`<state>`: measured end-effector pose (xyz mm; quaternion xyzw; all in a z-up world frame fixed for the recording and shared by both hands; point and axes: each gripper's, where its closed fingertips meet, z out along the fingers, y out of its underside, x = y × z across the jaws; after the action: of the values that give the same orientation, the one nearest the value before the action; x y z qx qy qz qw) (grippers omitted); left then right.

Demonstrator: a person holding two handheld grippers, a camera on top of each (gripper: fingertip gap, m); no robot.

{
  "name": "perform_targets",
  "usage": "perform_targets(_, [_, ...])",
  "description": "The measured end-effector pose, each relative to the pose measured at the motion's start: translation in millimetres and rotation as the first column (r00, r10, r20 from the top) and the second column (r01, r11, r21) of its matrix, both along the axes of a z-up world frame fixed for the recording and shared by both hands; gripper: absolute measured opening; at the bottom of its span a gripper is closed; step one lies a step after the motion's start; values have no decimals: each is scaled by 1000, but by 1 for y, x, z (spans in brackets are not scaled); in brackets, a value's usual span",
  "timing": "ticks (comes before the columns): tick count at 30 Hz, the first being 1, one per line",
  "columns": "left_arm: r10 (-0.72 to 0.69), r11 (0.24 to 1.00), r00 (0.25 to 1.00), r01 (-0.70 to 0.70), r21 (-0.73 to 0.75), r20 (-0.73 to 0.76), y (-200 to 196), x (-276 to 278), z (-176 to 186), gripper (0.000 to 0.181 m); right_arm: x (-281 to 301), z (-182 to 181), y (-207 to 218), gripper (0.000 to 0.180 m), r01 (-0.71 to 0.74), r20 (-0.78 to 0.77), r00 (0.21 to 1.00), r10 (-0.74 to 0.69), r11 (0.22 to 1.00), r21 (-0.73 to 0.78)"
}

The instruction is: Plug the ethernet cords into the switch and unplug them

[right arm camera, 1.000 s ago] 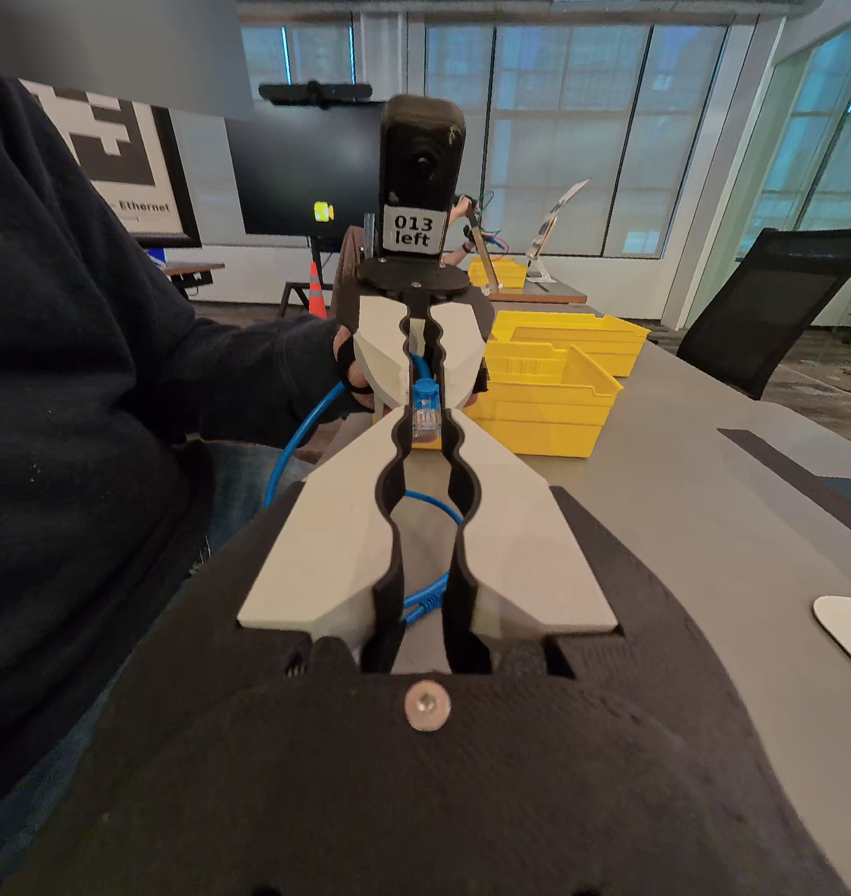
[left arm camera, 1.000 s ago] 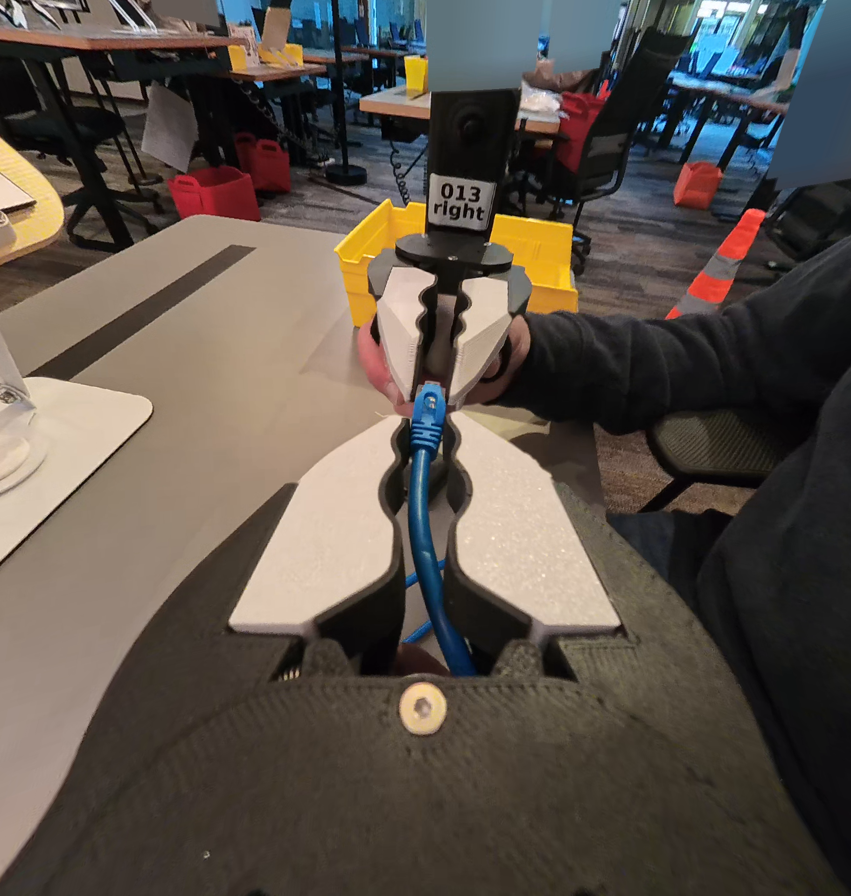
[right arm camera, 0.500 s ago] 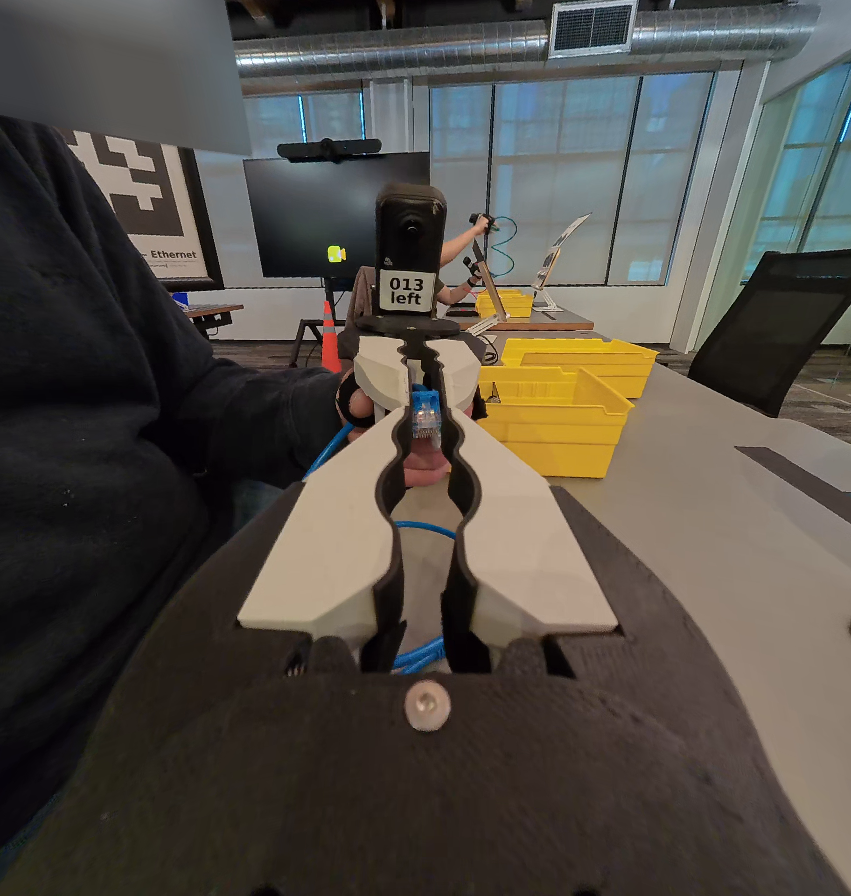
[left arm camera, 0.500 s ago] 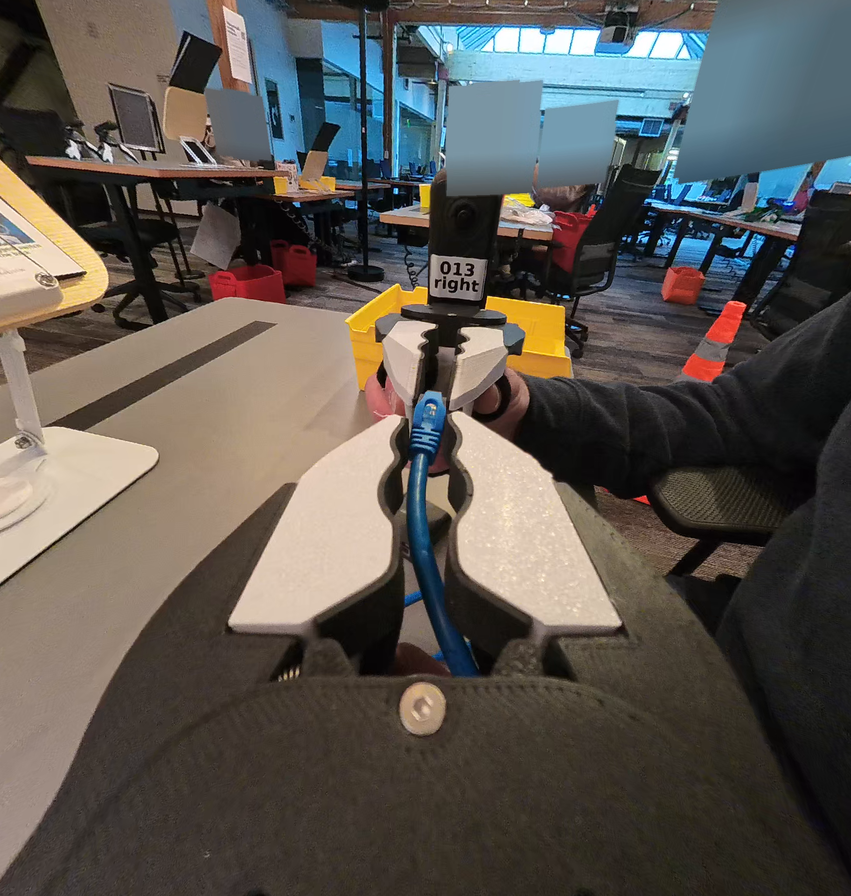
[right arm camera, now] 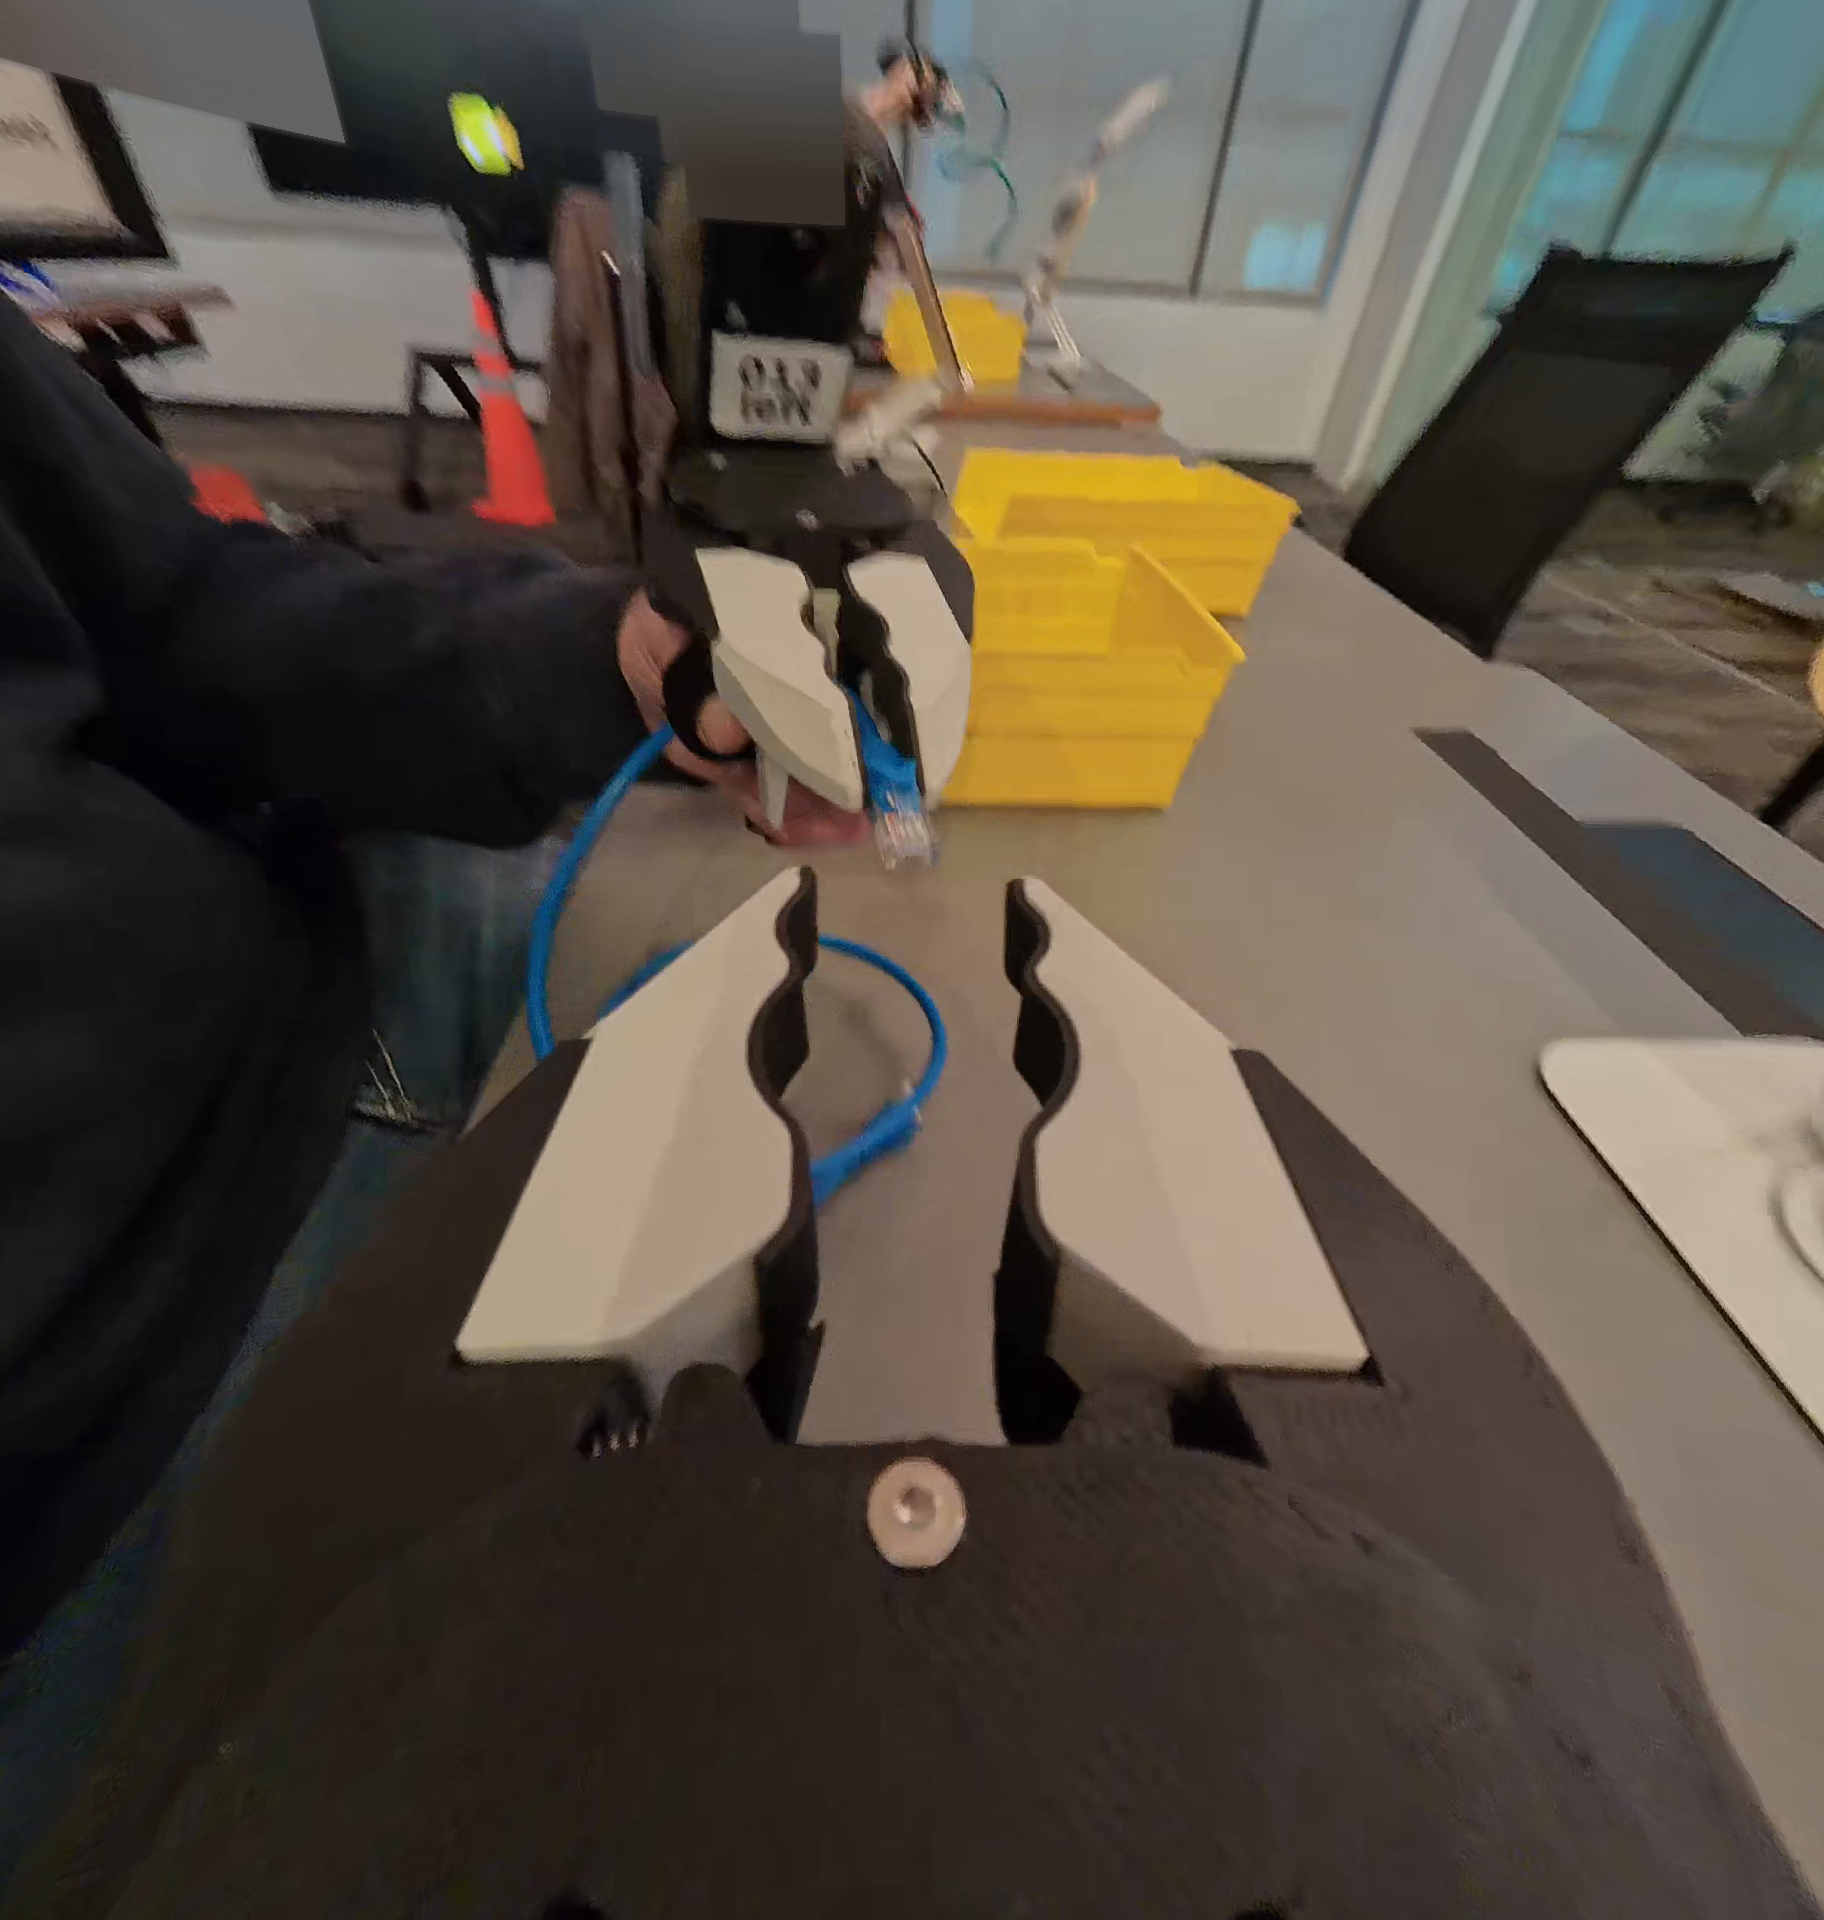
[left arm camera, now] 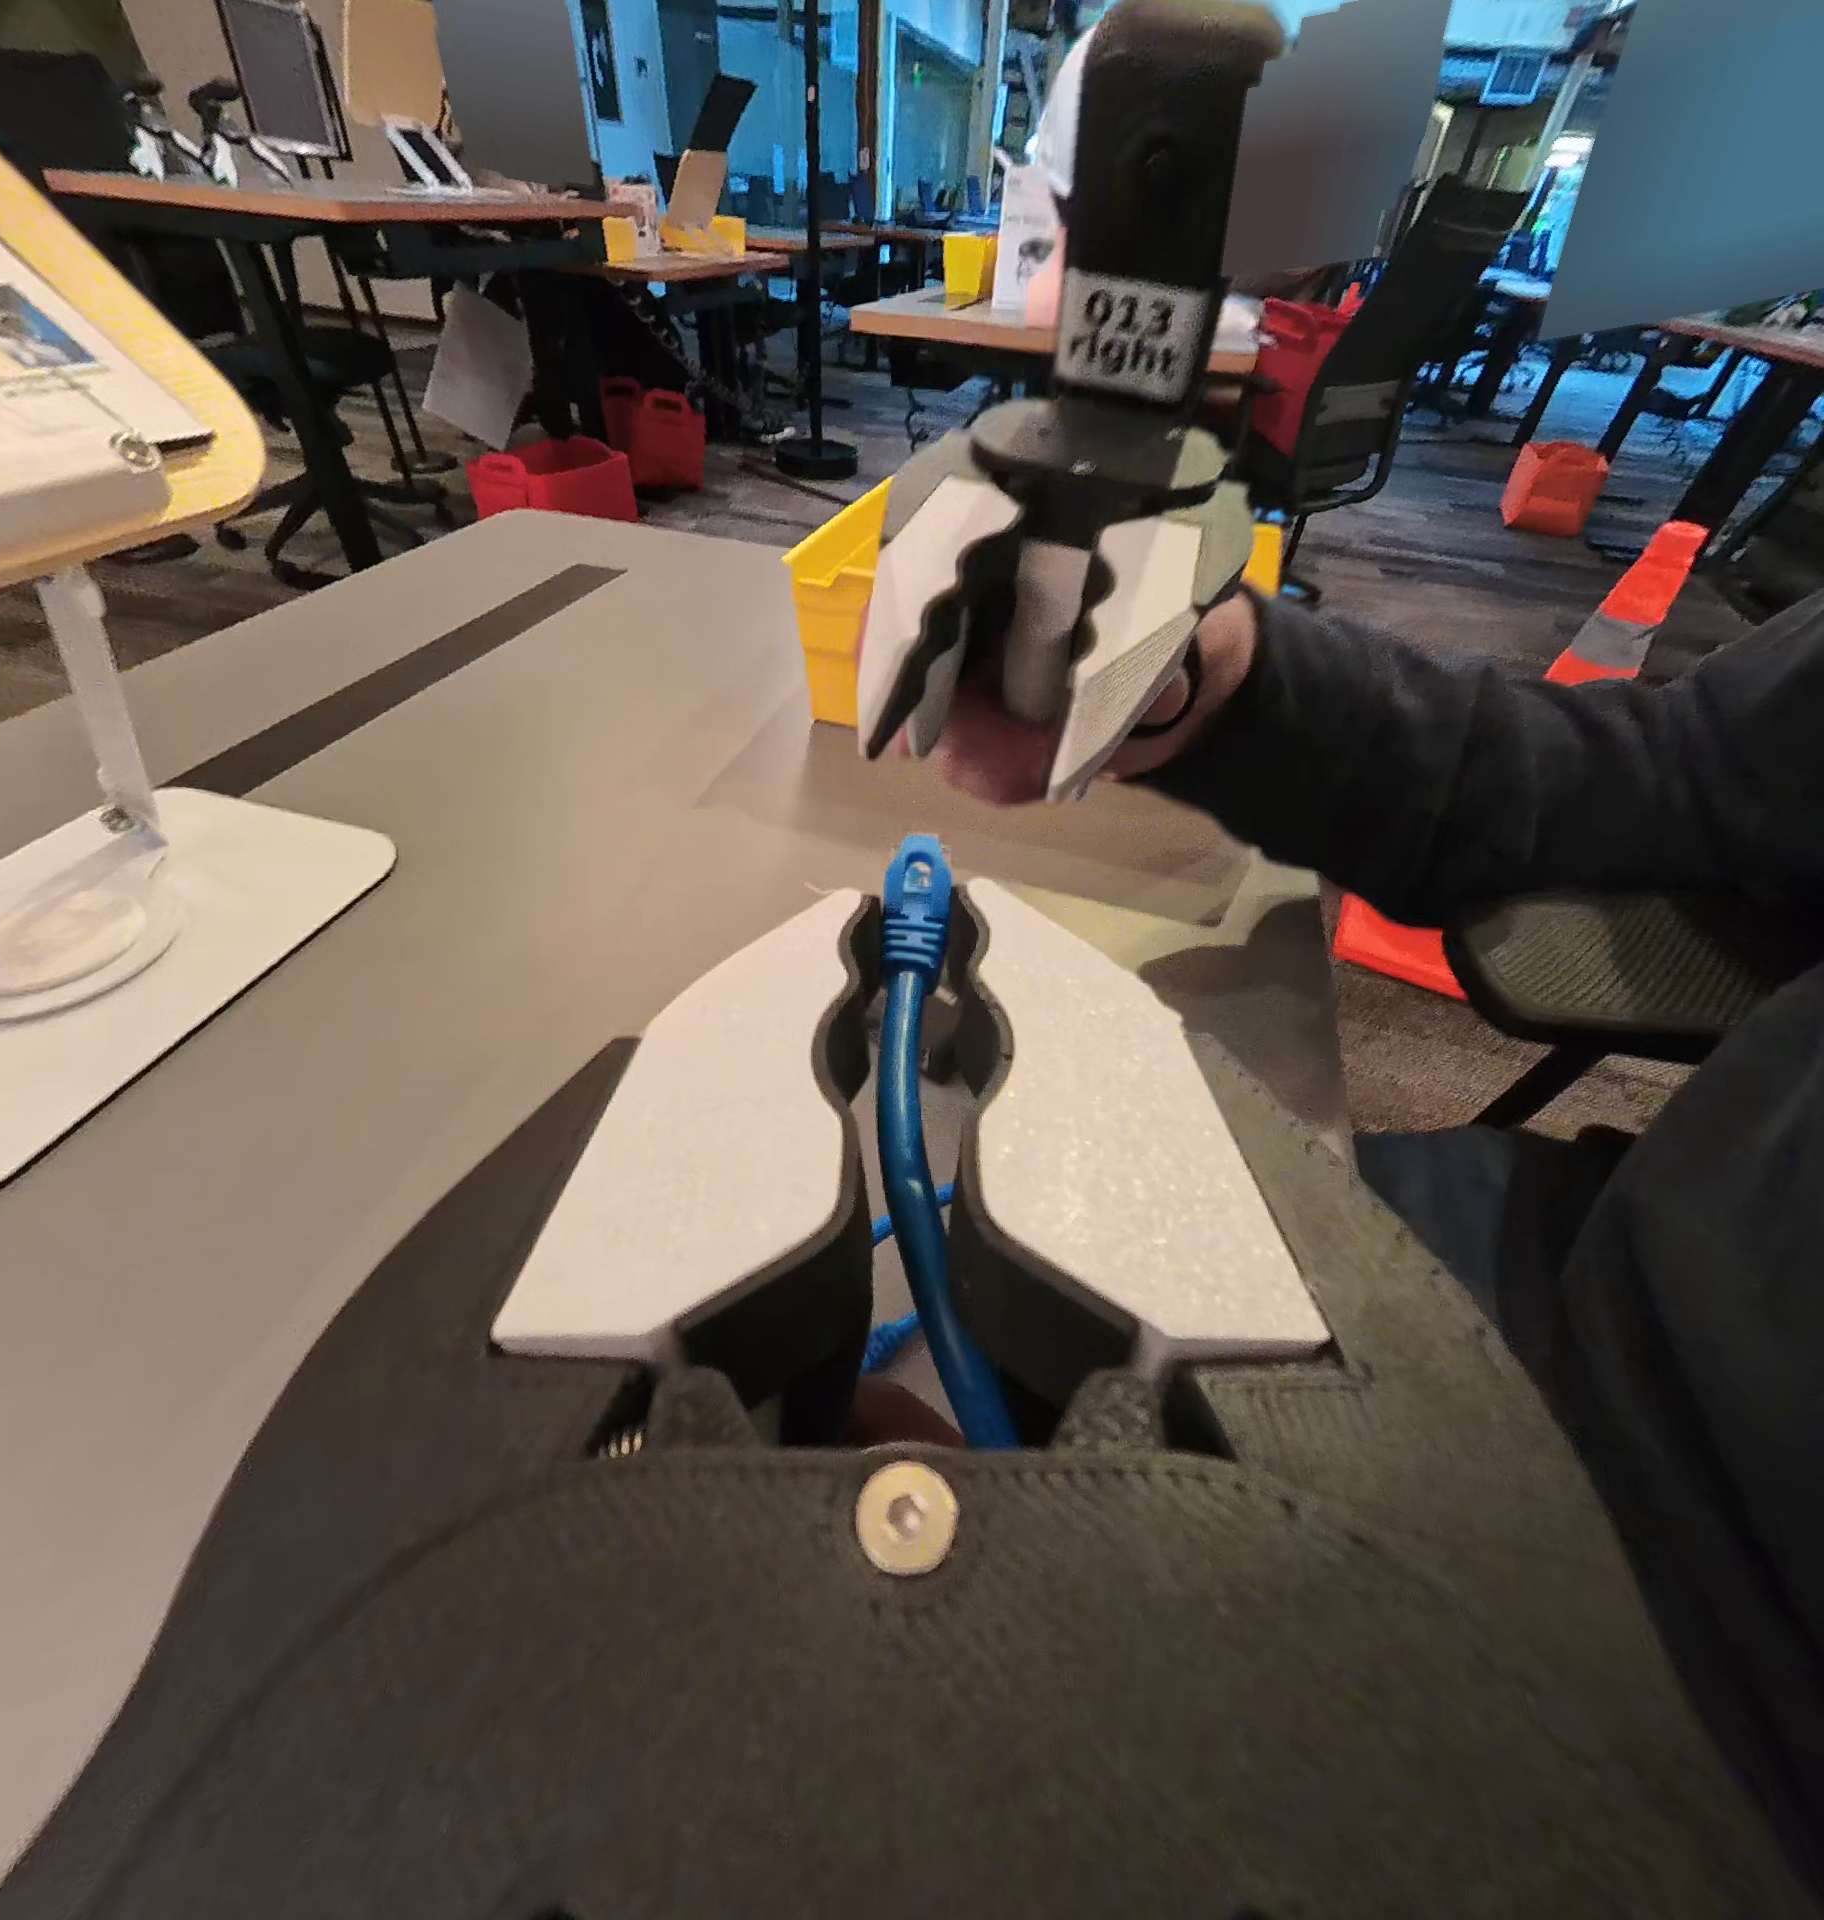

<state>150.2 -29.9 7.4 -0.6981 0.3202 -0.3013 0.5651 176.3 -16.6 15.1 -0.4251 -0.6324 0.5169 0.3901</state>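
My left gripper (left arm camera: 913, 904) is clamped on the blue cord (left arm camera: 908, 1122) just behind its plug (left arm camera: 916, 883), which sticks out past my fingertips. My right gripper (right arm camera: 908, 904) is spread wide and holds nothing. From the right gripper, the plug (right arm camera: 900, 810) sits straight ahead, just beyond the tips and a touch left of centre, not touching them. Its long axis runs along my left fingers, clear nose angled down and toward my right gripper. So the two tools face each other nearly head-on, plug between. The rest of the cord loops back under my left hand (right arm camera: 679, 675) and curls onto the table (right arm camera: 1355, 935) below my right fingers, with the far plug (right arm camera: 872, 1138) lying there. No switch in either view, so I reckon finding it comes first.
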Motion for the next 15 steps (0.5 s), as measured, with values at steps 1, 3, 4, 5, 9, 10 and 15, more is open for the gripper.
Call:
perform_targets(1, [9,1000,1000,-9,-3,-20,0,-4,-3,12,4,-8,6,40,39,49,998,-40,999,29])
perform_targets(3, [29,1000,998,-29,-11,-60,2,-10,-10,12,15,-33,19,44,122,171,976,-139,987,106])
perform_targets(4, [27,999,998,-28,-16,-55,1,-12,-11,12,22,-48,25,49,155,232,955,-184,978,139])
perform_targets(5, [24,999,999,-25,-21,-41,0,-14,-12,12,30,-64,30,53,185,295,929,-224,971,154])
perform_targets(9, [29,999,998,-31,-33,-52,1,-19,-20,12,56,-113,40,79,286,442,832,-335,942,175])
perform_targets(10, [31,999,998,-33,-33,-51,1,-20,-21,12,62,-124,41,82,295,472,808,-354,935,196])
perform_targets(15, [29,999,998,-31,-34,-57,1,-19,-25,12,81,-173,44,73,316,565,727,-391,921,230])
